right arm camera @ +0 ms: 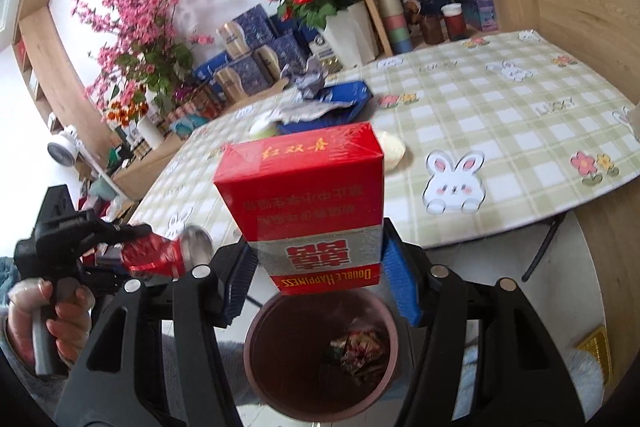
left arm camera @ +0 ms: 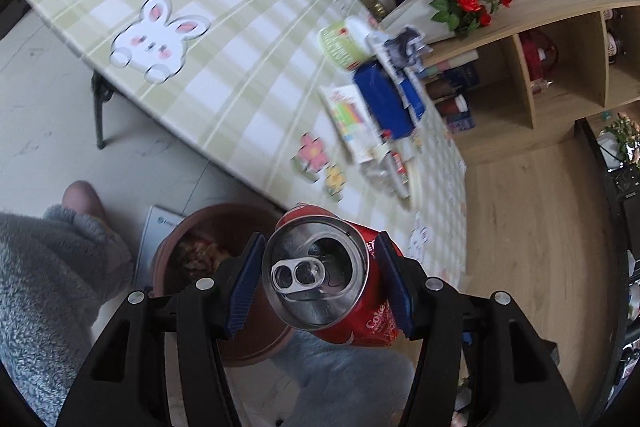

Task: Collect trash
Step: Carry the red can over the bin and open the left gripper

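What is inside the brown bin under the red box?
The brown bin holds crumpled colourful wrappers on its floor. The red box in the right tongs covers the far rim; the near floor is hidden.

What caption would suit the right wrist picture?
Tongs grip a red cigarette pack above a brown bin holding wrappers.

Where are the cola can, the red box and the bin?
Can [left arm camera: 320, 275]: left wrist view, its silver top.
Box [right arm camera: 304, 187]: right wrist view, its red front face.
Bin [right arm camera: 256, 339]: right wrist view, its left rim.
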Motion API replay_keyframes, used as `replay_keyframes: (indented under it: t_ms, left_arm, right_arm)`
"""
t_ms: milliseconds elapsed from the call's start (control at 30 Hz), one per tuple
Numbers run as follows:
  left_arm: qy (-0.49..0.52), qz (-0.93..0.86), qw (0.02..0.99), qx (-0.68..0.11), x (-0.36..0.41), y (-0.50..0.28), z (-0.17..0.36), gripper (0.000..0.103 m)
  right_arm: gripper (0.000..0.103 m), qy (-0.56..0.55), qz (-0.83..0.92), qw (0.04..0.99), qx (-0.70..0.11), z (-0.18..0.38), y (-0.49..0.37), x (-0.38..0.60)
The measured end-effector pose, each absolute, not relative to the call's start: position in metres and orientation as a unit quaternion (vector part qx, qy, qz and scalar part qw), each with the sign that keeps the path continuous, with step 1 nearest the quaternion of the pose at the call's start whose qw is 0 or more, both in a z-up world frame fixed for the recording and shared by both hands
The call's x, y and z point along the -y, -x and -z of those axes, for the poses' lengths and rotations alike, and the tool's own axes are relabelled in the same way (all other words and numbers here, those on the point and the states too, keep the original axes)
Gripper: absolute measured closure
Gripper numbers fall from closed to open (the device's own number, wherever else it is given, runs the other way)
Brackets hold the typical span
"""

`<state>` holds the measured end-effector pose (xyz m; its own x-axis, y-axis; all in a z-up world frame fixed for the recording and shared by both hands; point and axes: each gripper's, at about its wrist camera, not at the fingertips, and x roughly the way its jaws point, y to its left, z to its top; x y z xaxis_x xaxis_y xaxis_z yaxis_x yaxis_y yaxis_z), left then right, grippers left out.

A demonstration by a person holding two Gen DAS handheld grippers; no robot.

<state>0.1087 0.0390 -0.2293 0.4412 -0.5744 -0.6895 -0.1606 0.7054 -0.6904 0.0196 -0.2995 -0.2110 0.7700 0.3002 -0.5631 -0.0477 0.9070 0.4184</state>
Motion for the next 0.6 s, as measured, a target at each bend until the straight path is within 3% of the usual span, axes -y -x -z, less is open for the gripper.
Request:
replay_keyframes:
  t_ms: [300,600]
  left_arm:
    - [0.303,0.13,0.767,-0.55,-0.031,-0.093,0.273,0.048]
    - [0.177,0.132,0.779,-0.587,0.014,-0.101,0.317,0.048]
  right_arm:
    - [0.043,-0.178,-0.11,0.917,-0.34,0.219,-0.023,0.278]
    - [0.043,-0.198,-0.103,0.908,-0.354,0.238,-0.029,0.293]
